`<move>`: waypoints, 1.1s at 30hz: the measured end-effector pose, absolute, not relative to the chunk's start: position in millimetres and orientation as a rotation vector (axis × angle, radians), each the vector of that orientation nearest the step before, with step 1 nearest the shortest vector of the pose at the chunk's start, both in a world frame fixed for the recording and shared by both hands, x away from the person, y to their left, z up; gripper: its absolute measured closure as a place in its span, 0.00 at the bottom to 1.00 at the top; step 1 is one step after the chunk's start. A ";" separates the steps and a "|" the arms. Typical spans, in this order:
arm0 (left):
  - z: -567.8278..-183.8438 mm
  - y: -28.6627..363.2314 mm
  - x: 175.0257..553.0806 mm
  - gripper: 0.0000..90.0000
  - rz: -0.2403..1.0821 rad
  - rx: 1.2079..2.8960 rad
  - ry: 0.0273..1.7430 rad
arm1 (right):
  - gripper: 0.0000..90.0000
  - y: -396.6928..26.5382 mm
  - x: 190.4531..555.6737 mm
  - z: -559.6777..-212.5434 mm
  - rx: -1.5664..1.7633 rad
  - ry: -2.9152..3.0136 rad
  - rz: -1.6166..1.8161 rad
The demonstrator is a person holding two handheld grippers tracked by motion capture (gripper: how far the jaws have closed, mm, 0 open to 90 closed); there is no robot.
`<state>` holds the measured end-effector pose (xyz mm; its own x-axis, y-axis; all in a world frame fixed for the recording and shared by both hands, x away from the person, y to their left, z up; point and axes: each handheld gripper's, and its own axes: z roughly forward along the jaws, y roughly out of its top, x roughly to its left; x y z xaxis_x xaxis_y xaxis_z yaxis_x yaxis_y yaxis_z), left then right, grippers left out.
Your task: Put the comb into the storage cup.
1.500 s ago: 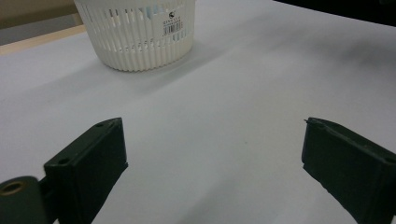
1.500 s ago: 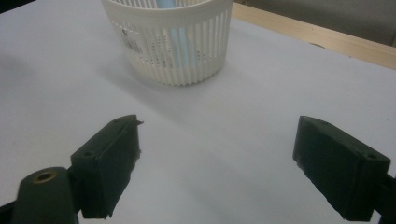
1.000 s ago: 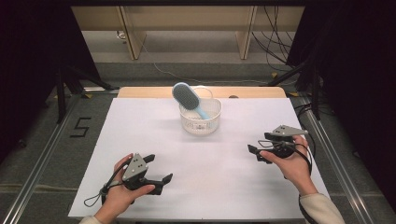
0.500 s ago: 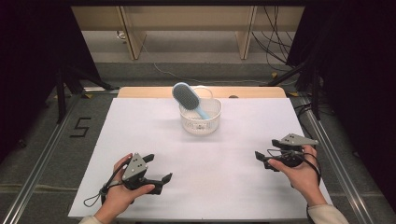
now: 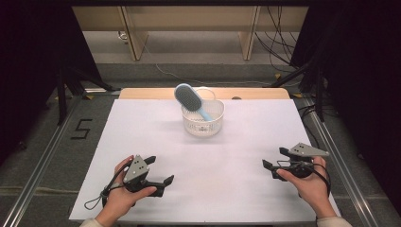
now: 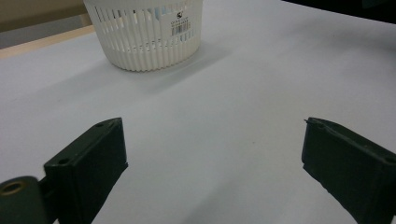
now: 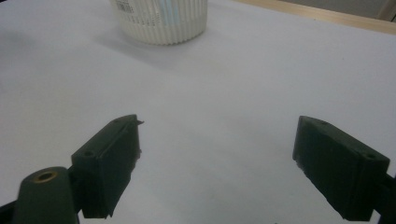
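From the high view, a white basket [image 5: 203, 118] stands on the white bench [image 5: 236, 156] a little above the middle of the frame, near the bench's far edge. A blue hairbrush [image 5: 191, 100] sits in it, handle down inside the basket, its oval head sticking out over the rim and leaning toward the upper left.

The left gripper [image 5: 160, 171] is at the lower left of the frame, held in a hand [image 5: 124, 196] low over the bench, its jaws spread wide with nothing between them. A thin cable loops away from it toward the bench's near left corner. The right gripper [image 5: 275, 158] is at the lower right, held in the other hand [image 5: 309, 187], and its jaws are also spread wide and hold nothing. Both grippers are well apart from the basket and from each other.

In the left gripper view, the basket [image 6: 144, 32] stands at the upper left of the frame, a barcode label on its slatted wall, with bare bench between the jaws. In the right gripper view, the basket [image 7: 161, 21] is at the top, left of the middle.
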<state>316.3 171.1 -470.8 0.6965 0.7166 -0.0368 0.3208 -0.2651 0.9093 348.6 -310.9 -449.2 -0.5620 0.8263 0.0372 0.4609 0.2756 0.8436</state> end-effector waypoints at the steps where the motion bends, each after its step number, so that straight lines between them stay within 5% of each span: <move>1: -470.7 171.0 316.3 0.07 0.472 1.860 0.814 | 0.17 -312.0 347.6 -450.0 1.163 2.136 1.210; 33: -470.2 173.1 317.5 0.07 0.488 1.859 0.818 | 0.17 -324.3 319.5 -463.8 1.145 2.082 1.289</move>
